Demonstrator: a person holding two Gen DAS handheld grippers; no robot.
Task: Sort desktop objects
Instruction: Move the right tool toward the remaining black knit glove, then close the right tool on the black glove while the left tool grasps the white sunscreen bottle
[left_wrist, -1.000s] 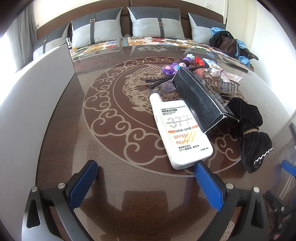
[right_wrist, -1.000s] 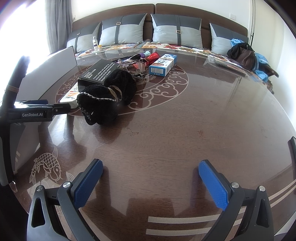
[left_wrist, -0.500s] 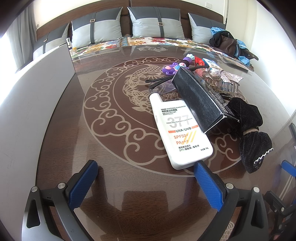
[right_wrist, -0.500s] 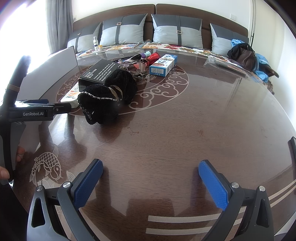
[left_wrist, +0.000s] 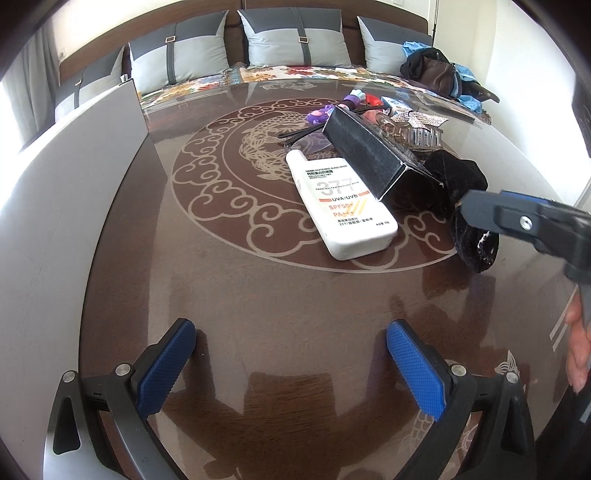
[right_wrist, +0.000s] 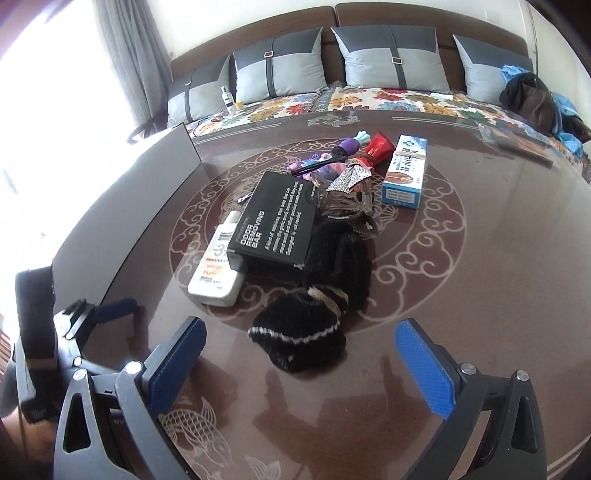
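Bright daylight blown out at the left edge, glare on the glossy table — strong fisheye bending, dark corners.

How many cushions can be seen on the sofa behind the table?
4. All lean against the sofa back: the far-left cushion, the second cushion, the third cushion and the far-right cushion beside the dark bag, which may hide more.

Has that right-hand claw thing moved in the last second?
Yes. The right gripper has moved forward and left, toward the clutter: the black velvet hair tie now lies between its fingers, where before it lay well ahead.
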